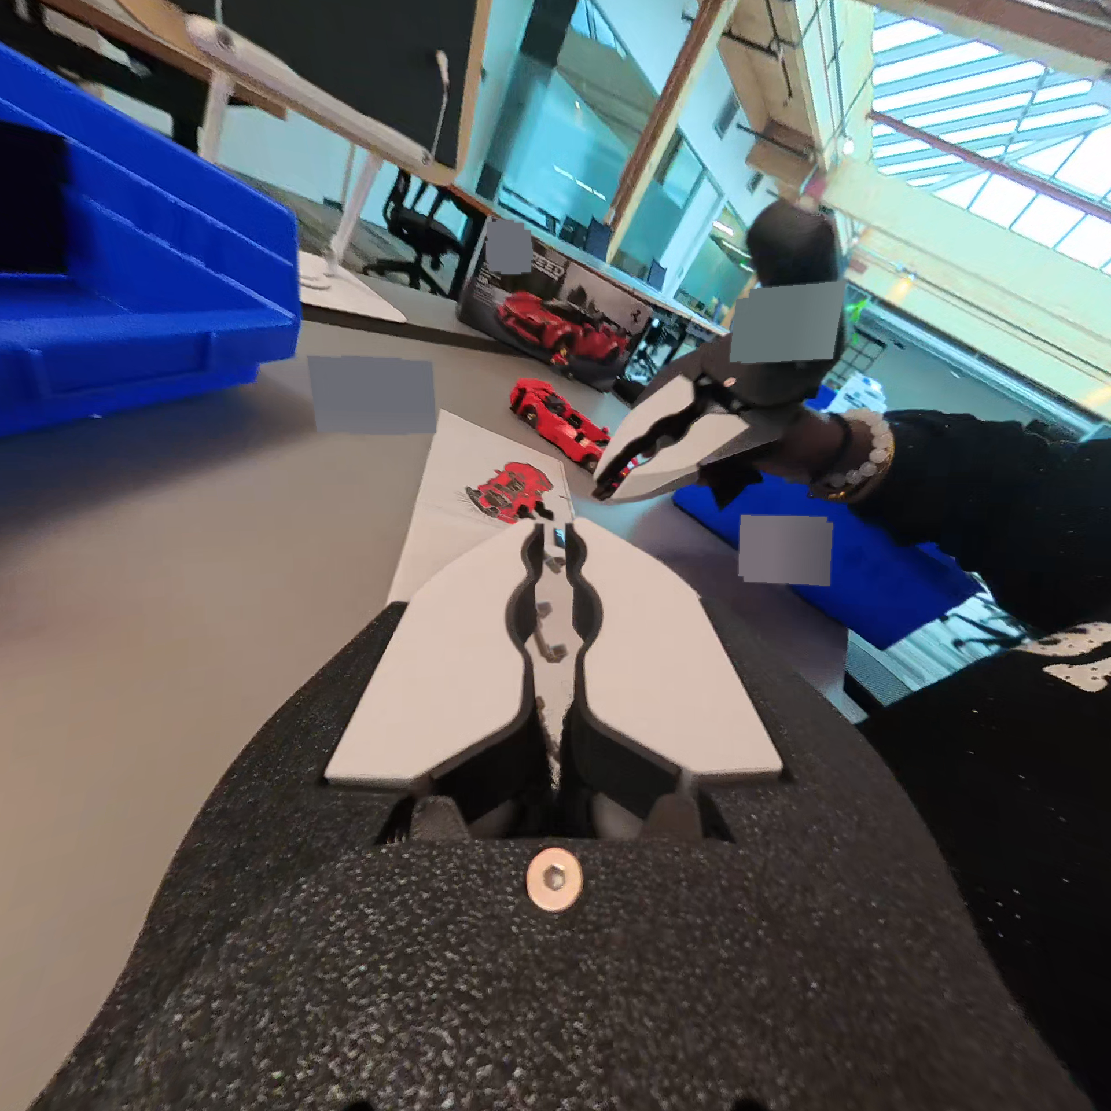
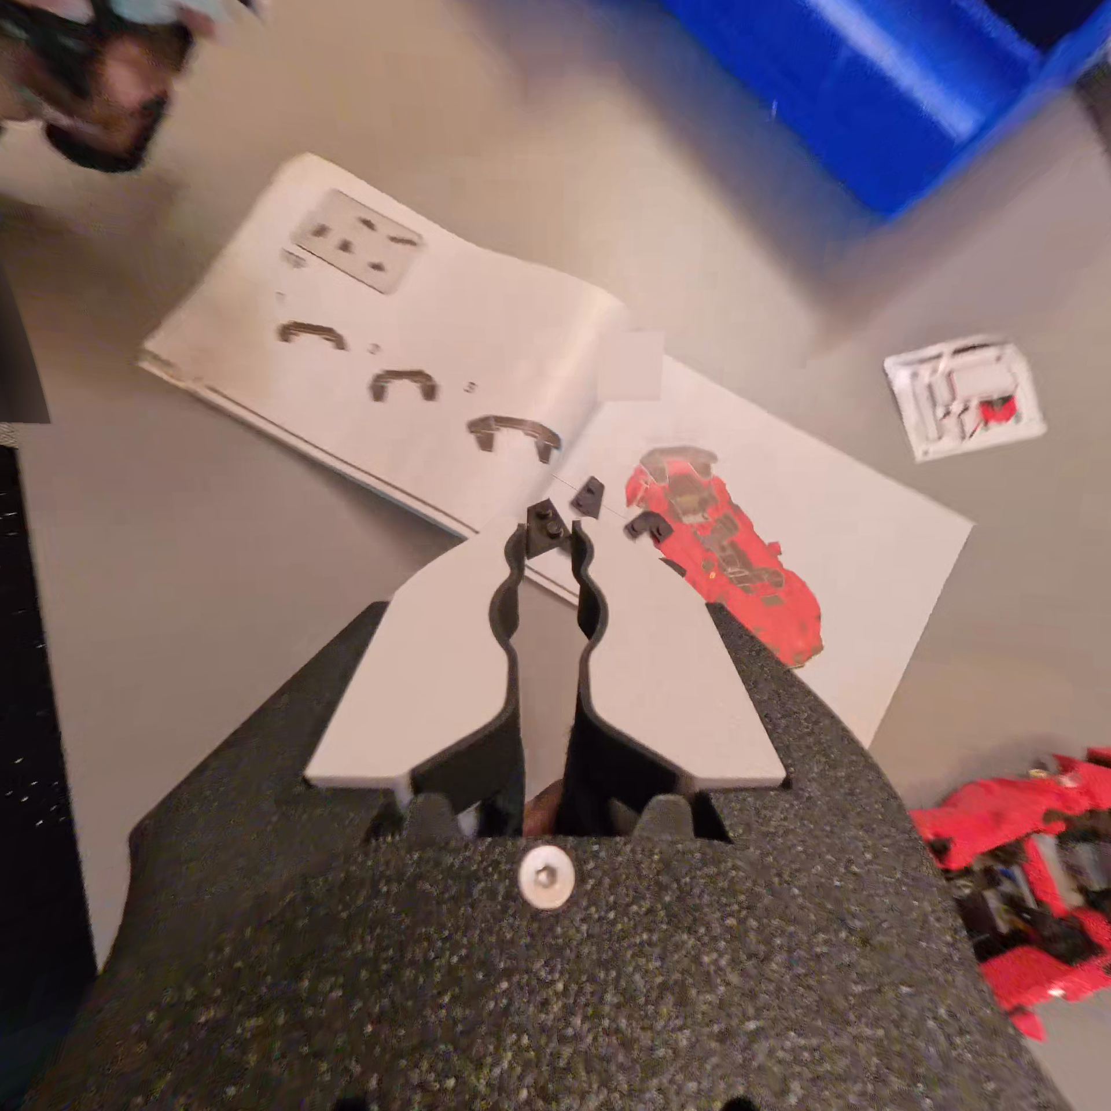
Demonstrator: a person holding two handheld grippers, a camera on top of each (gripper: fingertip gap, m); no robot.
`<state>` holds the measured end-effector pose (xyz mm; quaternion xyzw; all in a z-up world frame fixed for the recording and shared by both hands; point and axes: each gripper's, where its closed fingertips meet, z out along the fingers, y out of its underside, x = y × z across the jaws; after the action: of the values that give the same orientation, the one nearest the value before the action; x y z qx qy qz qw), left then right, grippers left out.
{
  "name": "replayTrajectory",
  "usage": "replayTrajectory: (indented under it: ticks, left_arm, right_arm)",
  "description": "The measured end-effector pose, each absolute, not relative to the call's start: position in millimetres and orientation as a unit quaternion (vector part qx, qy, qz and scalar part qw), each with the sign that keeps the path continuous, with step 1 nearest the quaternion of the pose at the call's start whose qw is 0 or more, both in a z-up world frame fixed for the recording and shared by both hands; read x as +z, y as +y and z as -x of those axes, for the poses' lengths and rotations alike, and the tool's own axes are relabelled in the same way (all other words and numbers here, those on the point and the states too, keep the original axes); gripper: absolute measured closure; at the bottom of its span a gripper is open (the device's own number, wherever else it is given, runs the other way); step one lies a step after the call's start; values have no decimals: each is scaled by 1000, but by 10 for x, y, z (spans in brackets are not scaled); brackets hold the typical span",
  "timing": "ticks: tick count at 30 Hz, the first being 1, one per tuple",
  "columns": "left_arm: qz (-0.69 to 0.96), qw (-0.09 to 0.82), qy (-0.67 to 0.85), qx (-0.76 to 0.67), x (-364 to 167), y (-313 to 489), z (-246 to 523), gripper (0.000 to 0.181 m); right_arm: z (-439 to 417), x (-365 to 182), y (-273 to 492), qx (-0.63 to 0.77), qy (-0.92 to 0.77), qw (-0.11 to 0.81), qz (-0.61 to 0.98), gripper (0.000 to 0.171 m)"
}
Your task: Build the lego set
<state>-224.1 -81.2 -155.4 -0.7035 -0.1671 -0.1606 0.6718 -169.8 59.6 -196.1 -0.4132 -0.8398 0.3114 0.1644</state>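
Left wrist view: sits low, close over the grey tabletop (image 1: 150, 571), looking forward along its white jaws and tilted, taking in the room beyond.
Right wrist view: looks steeply down past its white jaws, close above the open white instruction booklet (image 2: 421, 361).
Shared: that booklet ahead of both jaws, the red brick-built car (image 1: 556, 421) beyond, and a blue plastic bin (image 2: 890, 90).

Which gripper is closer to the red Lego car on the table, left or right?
Right. The right gripper is just beside the red Lego car; the left gripper is farther back, over the booklet.
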Motion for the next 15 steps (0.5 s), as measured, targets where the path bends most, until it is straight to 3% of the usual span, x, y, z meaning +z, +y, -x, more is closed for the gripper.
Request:
replayTrajectory:
  ticks: [5,10,15]
  left_arm:
    - [705,675,-168,-136,-1677,-903,2314,175]
    - [694,686,-161,-146,-1680,-936,2293,175]
    - [668,706,-172,-159,-1627,-990,2362,175]
  right_arm:
    - [1909,-2311,697,271,-844,130,444,157]
    - [2056,-2368,737,238,-882,129,387,157]
    - [2245,-2436,692,246,-852,102,450,157]
